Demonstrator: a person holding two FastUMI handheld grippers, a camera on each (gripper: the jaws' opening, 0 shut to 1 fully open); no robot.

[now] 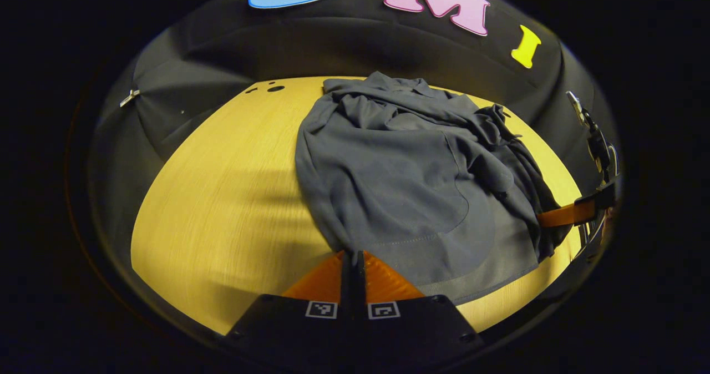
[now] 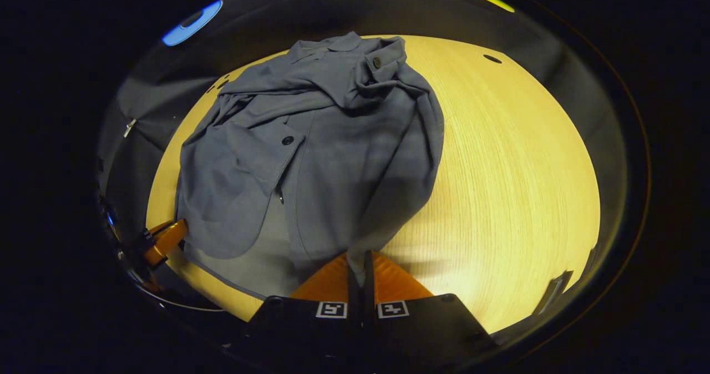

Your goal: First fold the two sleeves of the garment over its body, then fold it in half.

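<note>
Grey garment [image 1: 410, 180] hem pinched in both left gripper [image 1: 353, 263] and right gripper [image 2: 359, 266]; thin bite ahead of fingertips may slip, collapsing the half-fold.

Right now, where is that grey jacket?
The grey jacket lies bunched on the wooden table, toward its far edge by the black cloth wall, with the left gripper and right gripper each pinching its near hem.
</note>
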